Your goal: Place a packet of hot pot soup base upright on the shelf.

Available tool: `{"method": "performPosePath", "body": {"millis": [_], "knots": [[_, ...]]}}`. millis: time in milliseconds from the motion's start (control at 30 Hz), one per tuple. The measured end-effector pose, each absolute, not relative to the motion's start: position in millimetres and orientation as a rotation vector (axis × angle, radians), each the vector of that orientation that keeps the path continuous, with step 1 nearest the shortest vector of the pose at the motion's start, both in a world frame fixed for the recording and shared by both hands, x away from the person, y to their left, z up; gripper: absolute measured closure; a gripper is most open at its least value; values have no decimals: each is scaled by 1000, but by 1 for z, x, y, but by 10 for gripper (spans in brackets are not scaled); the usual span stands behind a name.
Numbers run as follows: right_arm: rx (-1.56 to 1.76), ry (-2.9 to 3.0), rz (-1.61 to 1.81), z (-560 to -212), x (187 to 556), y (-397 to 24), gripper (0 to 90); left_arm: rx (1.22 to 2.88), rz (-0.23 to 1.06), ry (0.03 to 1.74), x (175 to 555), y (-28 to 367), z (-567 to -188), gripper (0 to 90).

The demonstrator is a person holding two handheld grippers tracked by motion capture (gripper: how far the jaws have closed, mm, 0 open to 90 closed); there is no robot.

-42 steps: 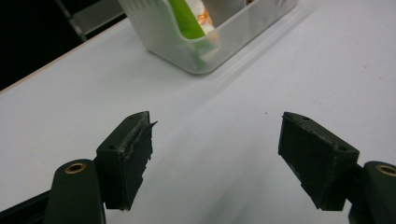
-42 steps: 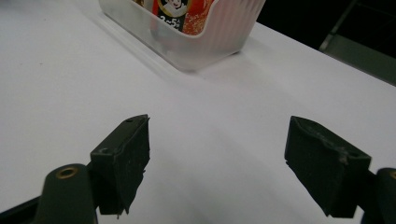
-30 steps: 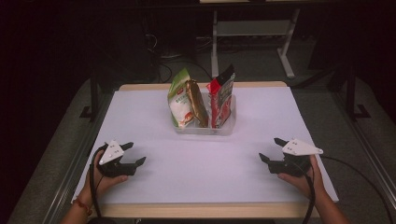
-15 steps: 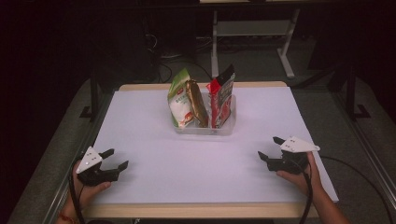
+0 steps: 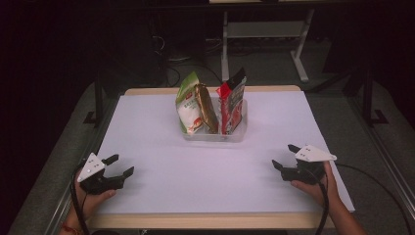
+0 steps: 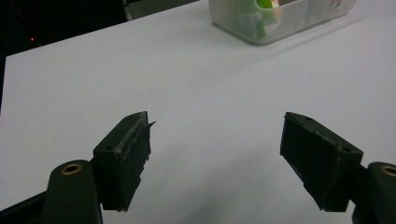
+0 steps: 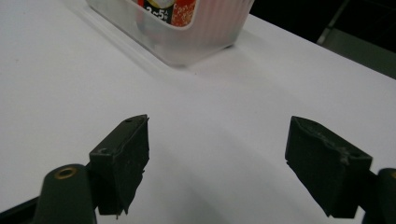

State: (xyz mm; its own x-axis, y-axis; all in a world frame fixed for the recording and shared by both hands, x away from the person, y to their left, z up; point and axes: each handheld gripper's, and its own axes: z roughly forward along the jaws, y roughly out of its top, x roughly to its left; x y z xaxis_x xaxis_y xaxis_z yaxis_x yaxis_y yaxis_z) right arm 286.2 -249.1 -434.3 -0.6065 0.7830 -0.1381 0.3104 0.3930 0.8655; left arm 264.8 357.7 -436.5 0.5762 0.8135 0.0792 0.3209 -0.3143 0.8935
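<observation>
A clear plastic bin (image 5: 239,131) stands at the middle back of the white table (image 5: 205,171). Upright in it are a green-and-white snack bag (image 5: 187,104), a brown packet (image 5: 207,108) and a red packet (image 5: 231,100). My left gripper (image 5: 122,165) rests open near the table's front left corner, nothing between its jaws. My right gripper (image 5: 285,156) rests open near the front right, also holding nothing. The bin (image 6: 275,18) lies far ahead in the left gripper view, and the bin (image 7: 187,28) with the red packet (image 7: 166,10) sits ahead in the right gripper view.
A dark floor surrounds the table, with a white metal stand (image 5: 264,34) and cables behind it. A cable (image 5: 377,181) trails off from the right gripper. A broad stretch of bare white tabletop lies between the grippers and the bin.
My left gripper has drawn back toward the front left corner of the table over the past second. The right gripper and the bin have stayed put.
</observation>
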Motion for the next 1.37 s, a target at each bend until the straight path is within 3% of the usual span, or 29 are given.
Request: {"method": "performPosePath", "body": {"millis": [1367], "knots": [[937,2139,1147,-438,284,-249,211,1904,661,908,273,351,-439,235]]}}
